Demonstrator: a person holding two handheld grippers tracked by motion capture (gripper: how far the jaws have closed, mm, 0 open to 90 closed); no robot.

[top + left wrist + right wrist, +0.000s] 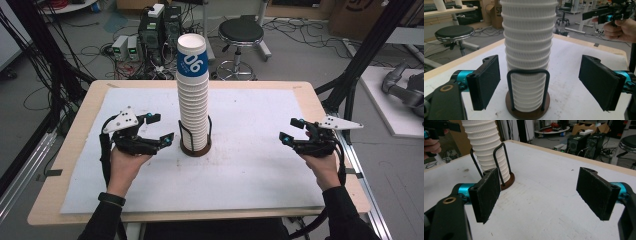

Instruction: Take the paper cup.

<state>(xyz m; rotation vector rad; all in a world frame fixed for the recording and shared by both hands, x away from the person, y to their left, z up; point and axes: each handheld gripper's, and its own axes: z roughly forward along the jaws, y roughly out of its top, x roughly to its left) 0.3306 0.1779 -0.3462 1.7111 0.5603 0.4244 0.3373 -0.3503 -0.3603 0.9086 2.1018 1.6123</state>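
Observation:
A tall stack of white paper cups [193, 95], its top cup banded blue with "06", stands upright in a round brown holder [195, 148] with black wire loops at the table's middle. My left gripper [162, 128] sits open just left of the holder, apart from it. In the left gripper view the cup stack [528, 45] rises between and beyond the open gripper [541, 82], and the holder [527, 113] sits below. My right gripper [289, 130] is open well to the right, with nothing between its fingers. In the right gripper view, the stack [486, 147] stands to the upper left of that gripper [541, 195].
A white sheet [250, 165] covers most of the wooden table [75, 130]. Beyond the far edge stand a black stool [241, 32], computer towers [152, 30] and tangled floor cables. Black frame posts flank both sides.

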